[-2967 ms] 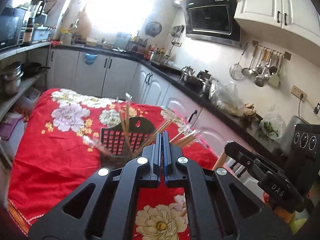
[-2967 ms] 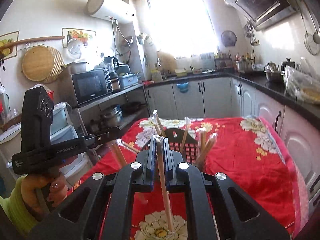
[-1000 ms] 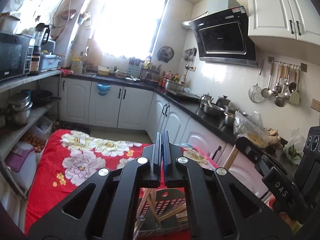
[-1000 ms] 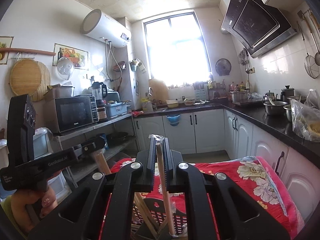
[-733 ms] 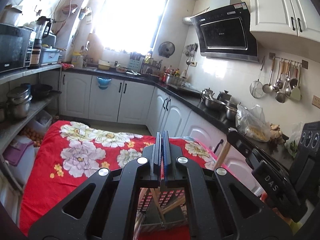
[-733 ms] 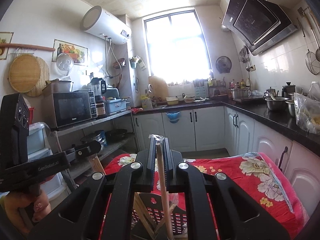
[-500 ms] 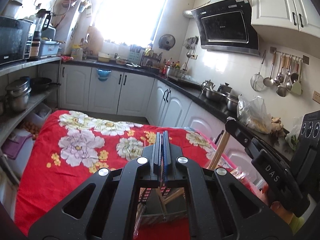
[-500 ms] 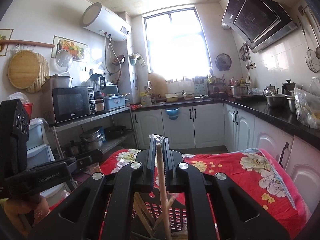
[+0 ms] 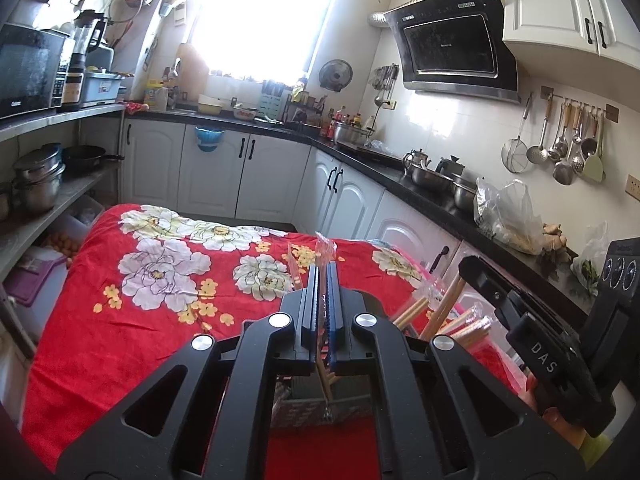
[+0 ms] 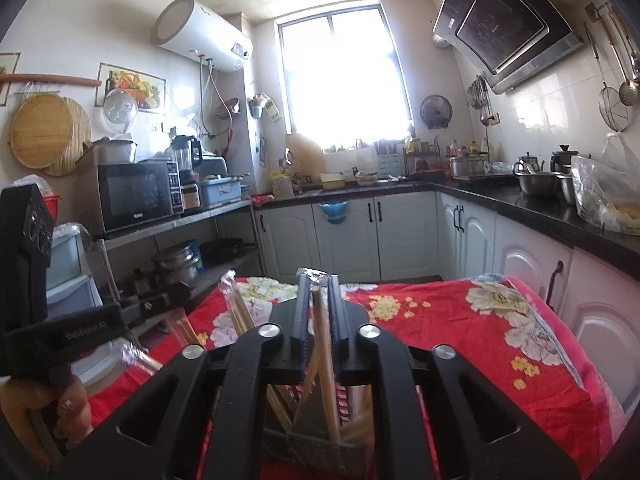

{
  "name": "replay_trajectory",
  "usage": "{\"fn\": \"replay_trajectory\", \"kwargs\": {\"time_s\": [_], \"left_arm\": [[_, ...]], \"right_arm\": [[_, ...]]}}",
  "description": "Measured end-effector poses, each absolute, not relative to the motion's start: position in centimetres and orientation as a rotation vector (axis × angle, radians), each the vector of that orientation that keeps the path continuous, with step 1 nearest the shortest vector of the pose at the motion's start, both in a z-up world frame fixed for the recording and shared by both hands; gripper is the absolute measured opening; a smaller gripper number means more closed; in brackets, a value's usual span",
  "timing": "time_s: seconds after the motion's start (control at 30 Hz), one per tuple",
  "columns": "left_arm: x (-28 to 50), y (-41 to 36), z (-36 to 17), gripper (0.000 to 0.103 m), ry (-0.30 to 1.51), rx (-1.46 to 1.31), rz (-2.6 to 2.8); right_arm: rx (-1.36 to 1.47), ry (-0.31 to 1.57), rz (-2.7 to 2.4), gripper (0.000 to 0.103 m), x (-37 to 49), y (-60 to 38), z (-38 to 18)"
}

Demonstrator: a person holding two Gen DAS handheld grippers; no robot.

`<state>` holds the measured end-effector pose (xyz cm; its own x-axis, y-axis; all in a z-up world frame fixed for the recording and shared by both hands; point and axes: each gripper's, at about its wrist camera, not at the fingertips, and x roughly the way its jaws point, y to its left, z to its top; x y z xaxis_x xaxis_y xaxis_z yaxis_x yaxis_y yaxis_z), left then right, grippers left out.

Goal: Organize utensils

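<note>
A dark perforated utensil basket (image 9: pixel 320 408) stands on the red flowered cloth (image 9: pixel 160 280), right under both grippers. My left gripper (image 9: pixel 322 276) pinches a thin plastic-wrapped chopstick pair (image 9: pixel 325 380) whose lower end reaches into the basket; its jaws are opening, the pads still on the wrapper. My right gripper (image 10: pixel 318 280) has a wrapped chopstick pair (image 10: pixel 322 340) standing between its jaws, foot in the basket (image 10: pixel 316 436); its jaws are opening, with a slit of daylight on each side. More wrapped chopsticks (image 9: pixel 444 312) lean in the basket.
The cloth-covered table (image 10: pixel 500 320) ends near white cabinets (image 10: pixel 520 264) on the right. A shelf with pots and a microwave (image 10: pixel 136 196) stands to the left. The left tool's black body (image 10: pixel 64 336) and a hand (image 10: pixel 52 404) sit at the left edge.
Both grippers have sunk toward the basket, so more of the table shows. The right jaws have parted around their chopstick pair. The left jaws have widened only slightly.
</note>
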<state>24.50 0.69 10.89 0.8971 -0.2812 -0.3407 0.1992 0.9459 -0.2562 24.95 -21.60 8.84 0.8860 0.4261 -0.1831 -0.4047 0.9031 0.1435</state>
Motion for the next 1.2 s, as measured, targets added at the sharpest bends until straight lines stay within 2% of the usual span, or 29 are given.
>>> {"fn": "replay_trajectory", "kwargs": {"time_s": [0.1, 0.37, 0.53, 0.67, 0.73, 0.9, 1.2], "left_arm": [[23.9, 0.7, 10.9, 0.017, 0.388, -0.218, -0.248], [21.9, 0.5, 11.3, 0.038, 0.393, -0.219, -0.256], [20.5, 0.6, 11.5, 0.056, 0.393, -0.229, -0.265], [19.0, 0.6, 11.7, 0.068, 0.386, -0.233, -0.272], [18.2, 0.5, 11.8, 0.078, 0.384, -0.231, -0.272], [16.3, 0.4, 11.3, 0.092, 0.396, -0.219, -0.266], [14.2, 0.2, 9.4, 0.092, 0.432, -0.199, -0.246]], "right_arm": [[0.114, 0.235, 0.423, 0.022, 24.3, -22.2, 8.6], [0.121, 0.249, 0.406, 0.032, 22.6, -23.8, 8.5], [0.116, 0.255, 0.409, 0.039, 21.1, -24.5, 8.7], [0.109, 0.279, 0.414, 0.049, 20.0, -24.8, 8.7], [0.098, 0.287, 0.419, 0.053, 19.2, -24.8, 8.6], [0.071, 0.303, 0.430, 0.067, 17.3, -24.7, 8.4], [0.019, 0.342, 0.439, 0.079, 14.8, -24.4, 6.6]]}}
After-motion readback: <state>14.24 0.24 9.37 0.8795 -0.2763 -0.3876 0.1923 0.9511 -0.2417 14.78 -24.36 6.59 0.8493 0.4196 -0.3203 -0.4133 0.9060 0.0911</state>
